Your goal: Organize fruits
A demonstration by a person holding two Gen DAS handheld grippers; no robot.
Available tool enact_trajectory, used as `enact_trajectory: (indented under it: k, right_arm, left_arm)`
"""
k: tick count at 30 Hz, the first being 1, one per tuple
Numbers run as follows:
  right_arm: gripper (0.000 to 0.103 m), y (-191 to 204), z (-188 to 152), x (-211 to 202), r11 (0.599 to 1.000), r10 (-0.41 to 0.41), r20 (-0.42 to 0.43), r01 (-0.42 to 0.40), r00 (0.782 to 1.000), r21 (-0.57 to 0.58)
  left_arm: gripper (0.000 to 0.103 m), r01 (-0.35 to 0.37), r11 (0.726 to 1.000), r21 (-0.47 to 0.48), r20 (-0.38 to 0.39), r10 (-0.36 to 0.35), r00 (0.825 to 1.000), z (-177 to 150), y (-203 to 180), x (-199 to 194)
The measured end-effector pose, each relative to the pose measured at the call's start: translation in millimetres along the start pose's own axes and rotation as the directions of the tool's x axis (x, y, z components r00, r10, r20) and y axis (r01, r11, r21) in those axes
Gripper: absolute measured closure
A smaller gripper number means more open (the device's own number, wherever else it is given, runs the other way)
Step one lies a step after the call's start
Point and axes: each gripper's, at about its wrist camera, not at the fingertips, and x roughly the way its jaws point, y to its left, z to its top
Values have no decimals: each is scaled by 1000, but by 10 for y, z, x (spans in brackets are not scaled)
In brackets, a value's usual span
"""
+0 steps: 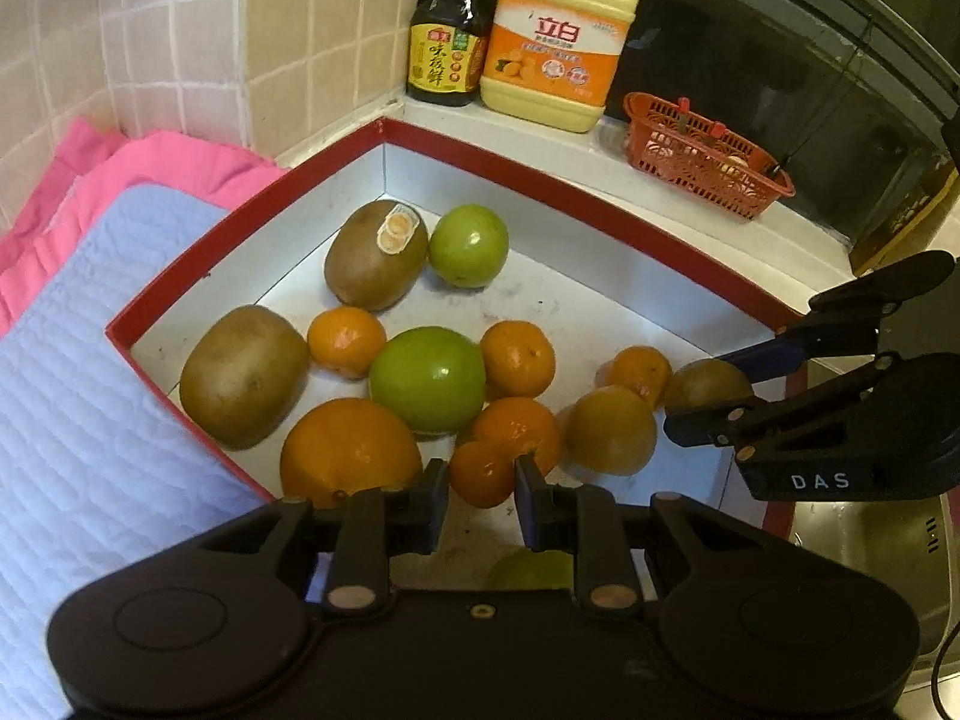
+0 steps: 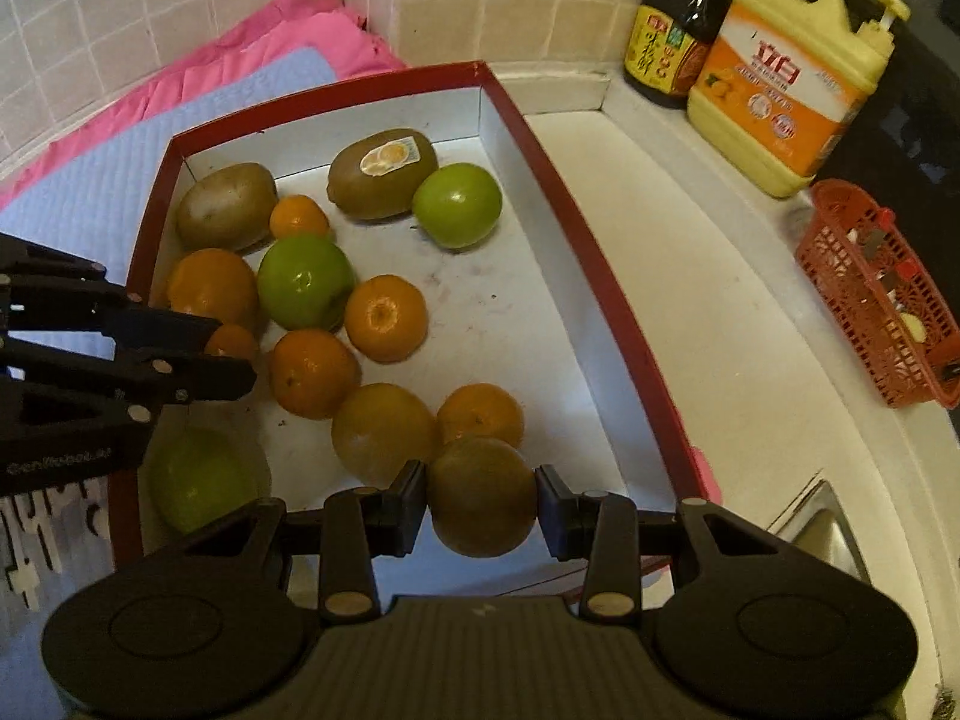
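A red-rimmed box (image 1: 543, 180) (image 2: 600, 276) with a white floor holds kiwis, green apples, oranges and small mandarins. My right gripper (image 2: 482, 498) is shut on a brownish-green round fruit (image 2: 482, 495) at the box's near end; the same gripper (image 1: 708, 387) and fruit (image 1: 705, 381) show at the right of the left wrist view. My left gripper (image 1: 482, 501) is open above a small mandarin (image 1: 483, 474), beside a large orange (image 1: 348, 450); it shows at the left of the right wrist view (image 2: 231, 351). A stickered kiwi (image 1: 375, 252) (image 2: 384, 171) lies at the far end.
A soy sauce bottle (image 1: 447, 42) (image 2: 672, 42), a yellow detergent jug (image 1: 558, 42) (image 2: 792, 78) and a red plastic basket (image 1: 702, 156) (image 2: 882, 294) stand on the white ledge. Pink and light-blue cloths (image 1: 90, 300) (image 2: 198, 96) lie left of the box. A steel sink (image 2: 822, 528) is at the right.
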Motion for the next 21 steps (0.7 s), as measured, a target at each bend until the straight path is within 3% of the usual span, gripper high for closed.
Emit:
enact_trajectory:
  k: [2, 3, 4, 6, 7, 11, 16, 21]
  right_arm:
    - [61, 2, -8, -24, 1000, -6, -3, 6, 1000, 14]
    - [57, -1, -17, -59, 1000, -13, 9, 13, 1000, 22]
    - [48, -10, -27, -103, 999, -20, 23, 19, 1000, 34]
    - [34, -25, -62, -243, 998, -27, 70, 22, 997, 61]
    - [29, -30, -76, -302, 997, -33, 90, 27, 995, 74]
    - [24, -12, -109, -588, 987, -56, 174, 29, 983, 155]
    - [9, 109, -120, -1007, 964, -94, 280, 17, 955, 266]
    - [5, 440, -207, -1456, 949, -165, 369, 46, 915, 310]
  left_arm:
    - [48, 12, 1000, -4, 7, -12, 1000, -8, -4, -35]
    - [46, 7, 1000, -3, 19, -7, 1000, -16, -11, -78]
    - [45, -3, 1000, 2, 30, 3, 1000, -25, -25, -127]
    - [32, -17, 1000, 7, 52, 17, 998, -44, -39, -234]
    - [31, -29, 1000, 4, 63, 29, 998, -48, -45, -289]
    - [29, -69, 997, -19, 112, 71, 991, -75, -54, -585]
    - [24, -200, 979, -49, 191, 206, 960, -136, -77, -1090]
    - [23, -301, 948, -103, 227, 317, 921, -289, -57, -1600]
